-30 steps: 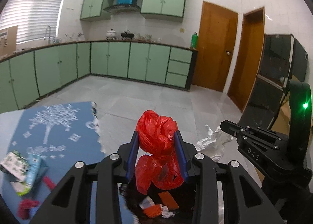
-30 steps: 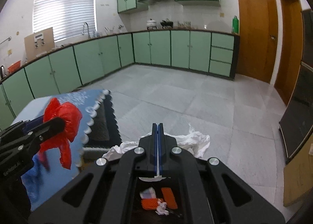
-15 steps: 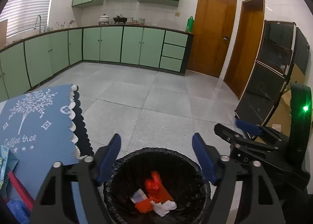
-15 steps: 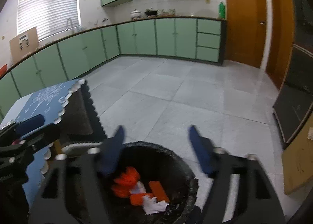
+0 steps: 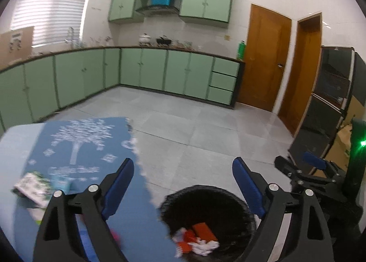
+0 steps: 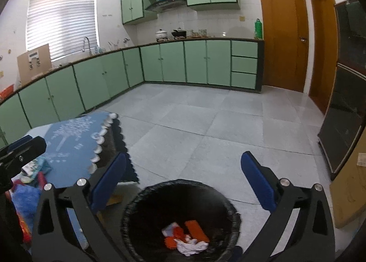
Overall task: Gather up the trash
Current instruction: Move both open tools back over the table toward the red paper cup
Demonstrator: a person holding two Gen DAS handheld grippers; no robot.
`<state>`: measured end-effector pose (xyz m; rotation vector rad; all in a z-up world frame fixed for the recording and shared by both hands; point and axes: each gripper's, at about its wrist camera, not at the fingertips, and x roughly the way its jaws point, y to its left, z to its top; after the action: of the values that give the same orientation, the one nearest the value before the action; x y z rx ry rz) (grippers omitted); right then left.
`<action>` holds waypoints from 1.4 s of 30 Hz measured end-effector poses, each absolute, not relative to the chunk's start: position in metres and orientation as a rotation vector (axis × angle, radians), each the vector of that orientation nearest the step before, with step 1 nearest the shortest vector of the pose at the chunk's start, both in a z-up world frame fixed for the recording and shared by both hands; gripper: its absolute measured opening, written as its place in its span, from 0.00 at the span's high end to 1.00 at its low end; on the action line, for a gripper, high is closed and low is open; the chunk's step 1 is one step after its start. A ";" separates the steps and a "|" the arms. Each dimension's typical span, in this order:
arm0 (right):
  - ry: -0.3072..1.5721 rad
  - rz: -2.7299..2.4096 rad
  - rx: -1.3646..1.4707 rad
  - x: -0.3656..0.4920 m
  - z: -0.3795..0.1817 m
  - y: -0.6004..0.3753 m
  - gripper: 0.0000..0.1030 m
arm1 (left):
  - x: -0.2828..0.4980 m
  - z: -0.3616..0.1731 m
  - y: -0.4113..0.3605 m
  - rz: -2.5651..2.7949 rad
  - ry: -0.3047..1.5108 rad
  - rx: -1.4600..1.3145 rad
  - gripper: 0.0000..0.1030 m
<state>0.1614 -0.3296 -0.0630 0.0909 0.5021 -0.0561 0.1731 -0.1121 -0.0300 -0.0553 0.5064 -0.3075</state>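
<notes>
The trash (image 6: 186, 238) lies in the bin (image 6: 180, 218), below and between the right gripper (image 6: 183, 184)'s jaws: one orange slab, some red scraps, one white crumple. It looks light and soft, best pinched at a bunched fold. More waits on the bench (image 5: 75, 147) by the left gripper (image 5: 183, 182). Both grippers' jaws have just been opening and stand wide, with nothing between them.

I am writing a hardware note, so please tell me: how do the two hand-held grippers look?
Both the left gripper and the right gripper have matte black linkage arms joined by silver round screws, and each finger carries a flat blue pad. A green light glows on the right gripper's body in the left wrist view.
</notes>
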 end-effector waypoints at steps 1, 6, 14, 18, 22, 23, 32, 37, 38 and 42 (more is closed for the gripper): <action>0.499 -0.044 0.101 0.159 -0.060 -0.324 0.05 | 0.168 -0.026 -0.101 -0.287 0.498 -0.056 0.16; 0.482 0.004 0.127 0.147 -0.055 -0.293 0.05 | 0.143 -0.023 -0.052 -0.204 0.492 -0.038 0.16; 0.462 0.096 0.088 0.122 -0.058 -0.228 0.05 | 0.097 -0.040 0.014 -0.099 0.526 -0.030 0.16; 0.450 0.134 0.075 0.108 -0.060 -0.202 0.05 | 0.079 -0.054 0.037 -0.067 0.557 -0.041 0.16; 0.453 0.166 0.060 0.100 -0.061 -0.185 0.05 | 0.062 -0.069 0.047 -0.063 0.590 -0.048 0.16; 0.454 0.173 0.051 0.097 -0.061 -0.181 0.05 | 0.058 -0.073 0.047 -0.065 0.598 -0.045 0.16; 0.462 0.195 0.023 0.086 -0.062 -0.165 0.05 | 0.039 -0.105 0.050 -0.069 0.658 -0.050 0.16; 0.463 0.209 0.012 0.084 -0.061 -0.156 0.05 | 0.039 -0.118 0.051 -0.072 0.692 -0.054 0.16; 0.464 0.212 0.002 0.085 -0.061 -0.154 0.05 | 0.039 -0.121 0.050 -0.076 0.700 -0.057 0.16; 0.480 0.218 -0.004 0.087 -0.065 -0.153 0.05 | 0.042 -0.126 0.048 -0.081 0.718 -0.049 0.16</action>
<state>0.0874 -0.1525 -0.0652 -0.0042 0.4801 0.2177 0.0415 0.0476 -0.1257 -0.0493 0.7182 -0.0808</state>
